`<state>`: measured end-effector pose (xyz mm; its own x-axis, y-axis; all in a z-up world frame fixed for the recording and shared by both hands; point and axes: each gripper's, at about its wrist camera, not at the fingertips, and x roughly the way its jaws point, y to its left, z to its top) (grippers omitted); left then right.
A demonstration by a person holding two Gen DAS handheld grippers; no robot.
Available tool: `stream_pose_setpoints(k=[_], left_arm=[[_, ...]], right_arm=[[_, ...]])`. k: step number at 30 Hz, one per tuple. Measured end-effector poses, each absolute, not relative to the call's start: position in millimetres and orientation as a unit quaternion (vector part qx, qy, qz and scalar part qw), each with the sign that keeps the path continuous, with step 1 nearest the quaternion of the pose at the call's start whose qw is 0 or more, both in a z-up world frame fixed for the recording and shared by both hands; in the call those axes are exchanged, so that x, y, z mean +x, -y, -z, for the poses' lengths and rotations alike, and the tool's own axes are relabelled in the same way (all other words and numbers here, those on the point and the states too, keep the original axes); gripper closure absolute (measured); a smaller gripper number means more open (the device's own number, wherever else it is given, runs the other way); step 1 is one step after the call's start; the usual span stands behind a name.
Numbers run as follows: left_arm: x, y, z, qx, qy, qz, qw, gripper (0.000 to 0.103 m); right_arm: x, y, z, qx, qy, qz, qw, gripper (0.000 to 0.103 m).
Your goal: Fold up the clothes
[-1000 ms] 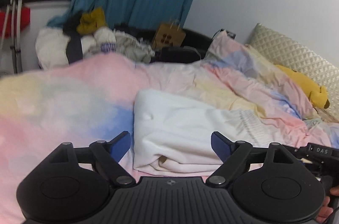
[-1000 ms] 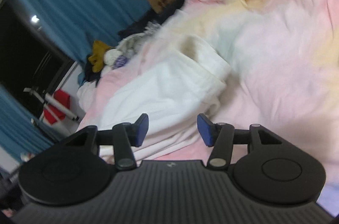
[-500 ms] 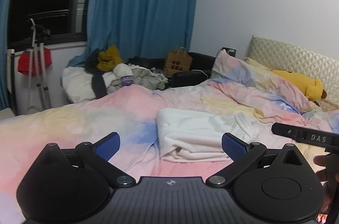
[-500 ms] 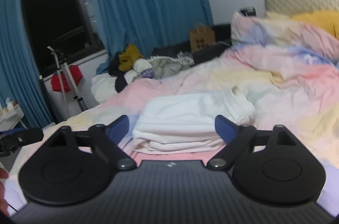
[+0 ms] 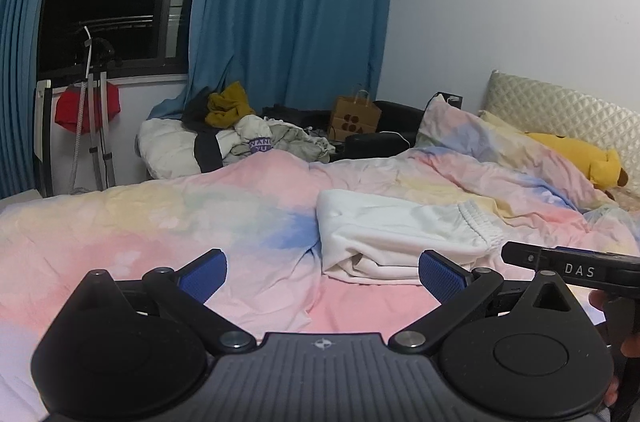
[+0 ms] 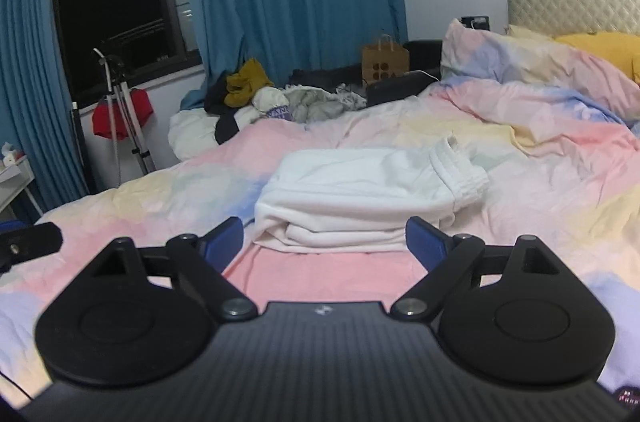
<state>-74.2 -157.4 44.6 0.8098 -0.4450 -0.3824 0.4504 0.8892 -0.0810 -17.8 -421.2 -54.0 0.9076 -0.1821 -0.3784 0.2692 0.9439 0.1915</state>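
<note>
White garment (image 6: 360,190) folded on duvet (image 6: 540,182), apparently trousers.

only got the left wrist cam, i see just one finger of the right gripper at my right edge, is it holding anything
Observer: No. The right gripper is open, with nothing between its pads; the folded white trousers lie ahead of it.
Operator: anything left of the red cloth that i cant see
Observer: Yes, a small white table stands in front of the curtain, at the right wrist view's left edge.
</note>
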Motion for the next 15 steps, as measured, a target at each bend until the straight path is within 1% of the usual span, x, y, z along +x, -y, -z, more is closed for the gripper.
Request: stream_pose_setpoints(k=[6, 15], left_arm=[[-70.9, 156.1, -39.3, 0.015, -0.201, 0.215, 0.956, 0.0], [-69.4, 157.1, -36.9, 0.026, -0.205, 0.205, 0.957, 0.0]], right_arm=[[-20.3, 414.8, 59.4, 0.114, -0.175, 0.126, 0.97, 0.013], [-17.2, 409.0, 62.8, 0.095, -0.19, 0.136, 0.968, 0.013]])
